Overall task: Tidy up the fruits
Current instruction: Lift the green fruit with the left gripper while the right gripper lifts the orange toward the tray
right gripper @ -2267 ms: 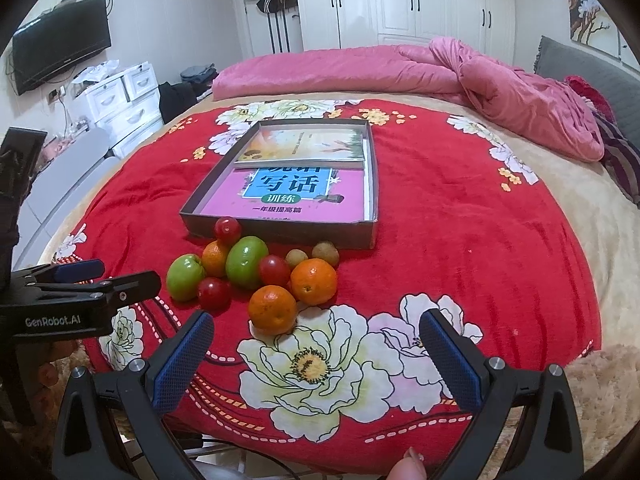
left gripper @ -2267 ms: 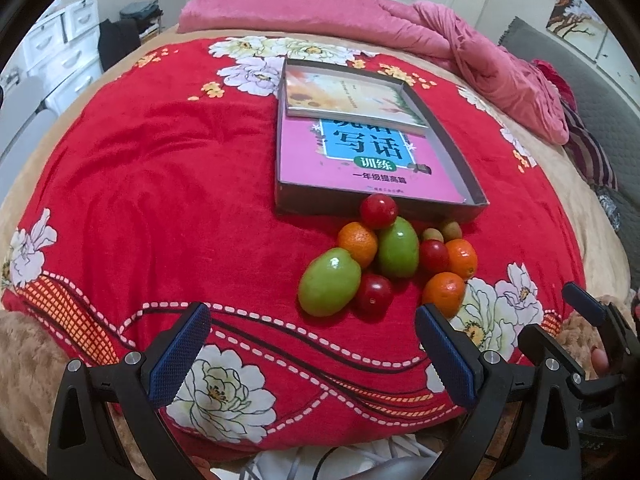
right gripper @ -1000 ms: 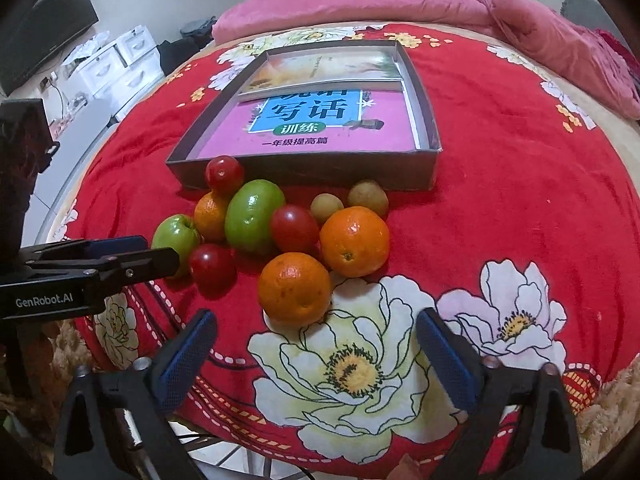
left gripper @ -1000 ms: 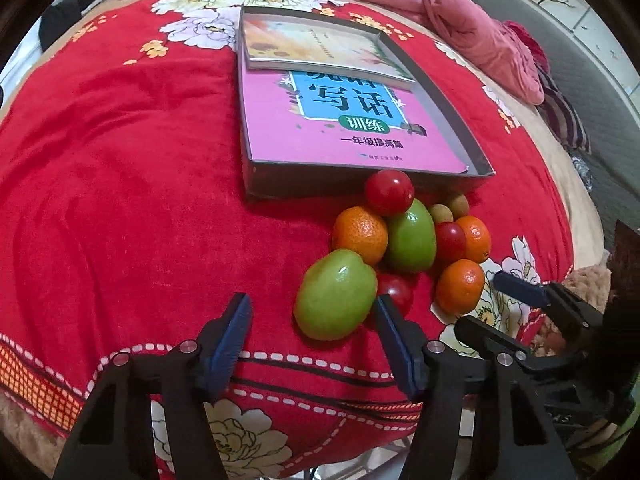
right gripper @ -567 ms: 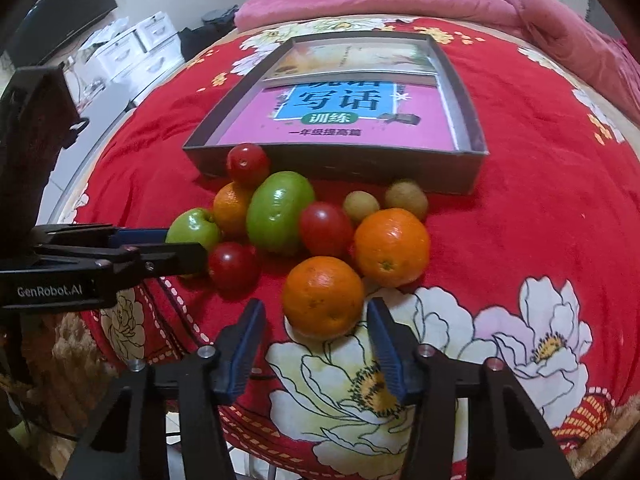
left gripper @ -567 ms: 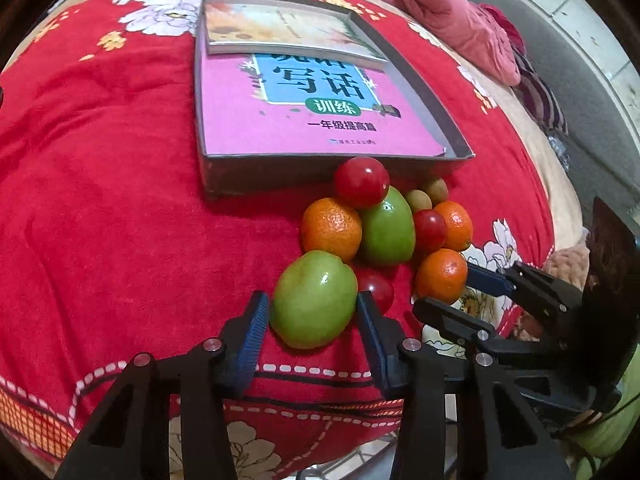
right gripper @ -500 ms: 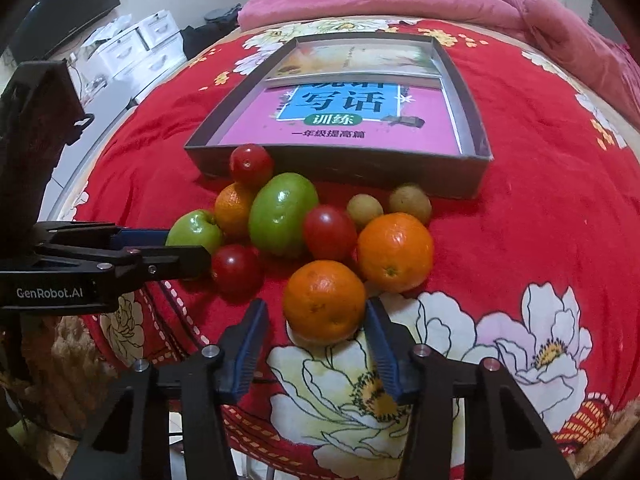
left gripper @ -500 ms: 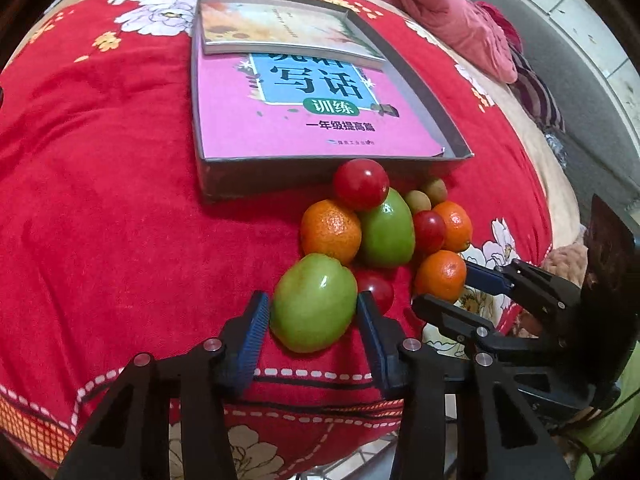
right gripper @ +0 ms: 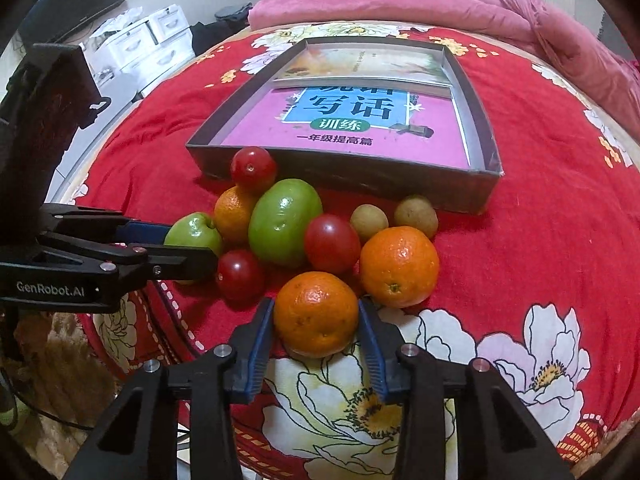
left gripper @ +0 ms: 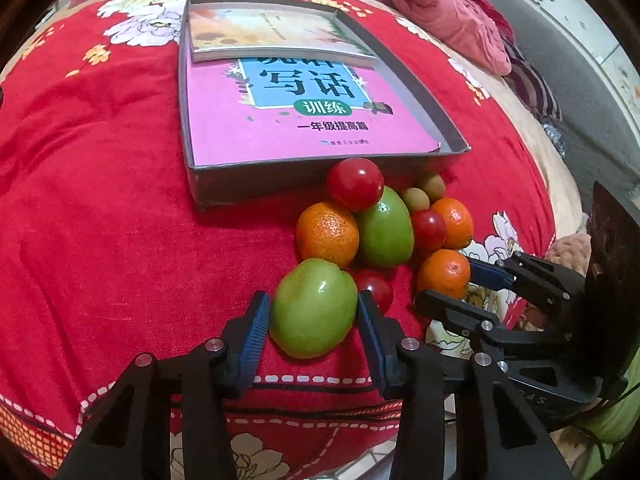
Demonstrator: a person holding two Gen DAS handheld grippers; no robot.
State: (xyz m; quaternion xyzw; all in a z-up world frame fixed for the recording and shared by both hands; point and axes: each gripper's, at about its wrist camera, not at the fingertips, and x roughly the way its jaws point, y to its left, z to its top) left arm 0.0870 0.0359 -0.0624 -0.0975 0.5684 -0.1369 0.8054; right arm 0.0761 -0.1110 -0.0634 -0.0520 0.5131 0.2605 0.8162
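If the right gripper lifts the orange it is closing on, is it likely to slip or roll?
The orange looks round and firm, so it will probably hold between the closing right gripper pads. Its glossy skin might slip slightly. Released on the soft red blanket, it would likely roll little.

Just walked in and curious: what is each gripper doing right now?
Left gripper: shut on the green apple.
Right gripper: jaws closing, pads pressing the nearest orange.

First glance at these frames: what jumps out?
The heap of fruit on the red floral blanket, just in front of the grey tray holding a pink book. The left gripper pinches a green apple; the right gripper is closing on the nearest orange, pads at its sides.
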